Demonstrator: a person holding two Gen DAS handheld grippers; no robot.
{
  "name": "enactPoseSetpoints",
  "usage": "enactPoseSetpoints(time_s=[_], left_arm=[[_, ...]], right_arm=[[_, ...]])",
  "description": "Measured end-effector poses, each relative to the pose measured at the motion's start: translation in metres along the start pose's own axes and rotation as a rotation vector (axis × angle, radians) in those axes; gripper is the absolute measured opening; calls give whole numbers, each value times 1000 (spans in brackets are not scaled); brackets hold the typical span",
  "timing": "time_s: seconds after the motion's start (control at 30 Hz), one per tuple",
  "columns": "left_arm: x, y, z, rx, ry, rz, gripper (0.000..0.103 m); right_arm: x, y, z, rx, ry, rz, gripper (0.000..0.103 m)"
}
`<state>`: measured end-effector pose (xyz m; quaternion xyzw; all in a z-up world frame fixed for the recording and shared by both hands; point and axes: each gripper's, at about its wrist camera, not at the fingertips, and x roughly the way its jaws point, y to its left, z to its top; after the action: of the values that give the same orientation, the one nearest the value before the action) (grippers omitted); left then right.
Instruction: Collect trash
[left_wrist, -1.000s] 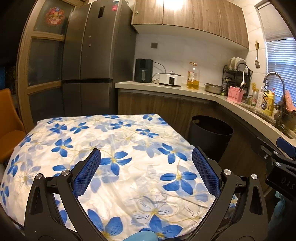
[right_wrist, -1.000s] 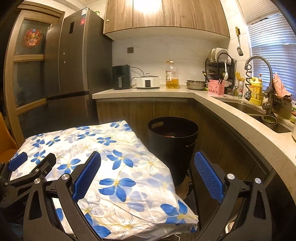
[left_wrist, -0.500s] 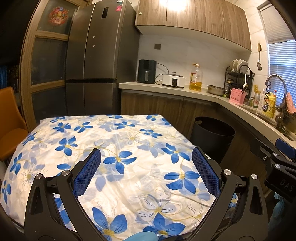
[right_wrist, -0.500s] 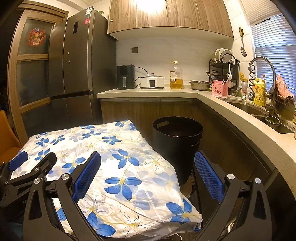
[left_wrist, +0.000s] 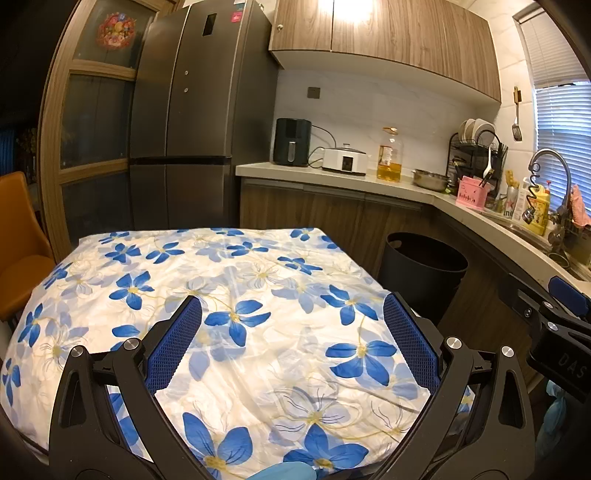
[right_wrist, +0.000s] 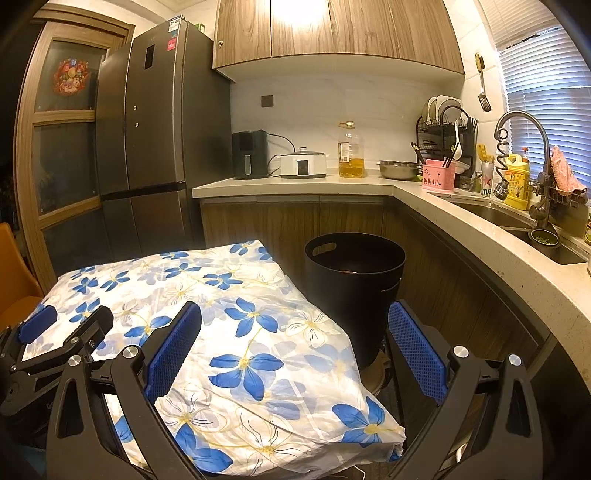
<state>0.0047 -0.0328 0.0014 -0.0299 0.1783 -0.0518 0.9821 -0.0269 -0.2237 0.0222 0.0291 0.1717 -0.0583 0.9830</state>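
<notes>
Left gripper (left_wrist: 291, 332): wide apart, empty, above the floral cloth (left_wrist: 229, 295).
Right gripper (right_wrist: 293, 336): wide apart, empty.
Bin (right_wrist: 354, 288): black, on floor beside the cloth; contents possibly trash, unclear.

Warm, yellowish indoor light throughout. Blown-out glare on the wooden upper cabinets (left_wrist: 388, 33) (right_wrist: 332, 29) from a lamp out of frame. Soft daylight through the window blinds (left_wrist: 561, 122) (right_wrist: 546, 74), right of those cabinets. Dim and murky left of the refrigerator (left_wrist: 199, 110) (right_wrist: 155, 118). Strong fisheye bending of straight lines, with black vignetted corners. Sharp focus overall; slight softness toward the rims. Faint sheen on the floral cloth (left_wrist: 229, 302) (right_wrist: 236, 314).
</notes>
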Motion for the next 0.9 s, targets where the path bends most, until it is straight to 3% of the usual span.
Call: enactPoseSetpoints(time_s=[0.9], left_arm=[[-1, 0, -2, -1, 3, -7, 97]], right_arm=[[-2, 4, 1, 2, -8, -1, 97]])
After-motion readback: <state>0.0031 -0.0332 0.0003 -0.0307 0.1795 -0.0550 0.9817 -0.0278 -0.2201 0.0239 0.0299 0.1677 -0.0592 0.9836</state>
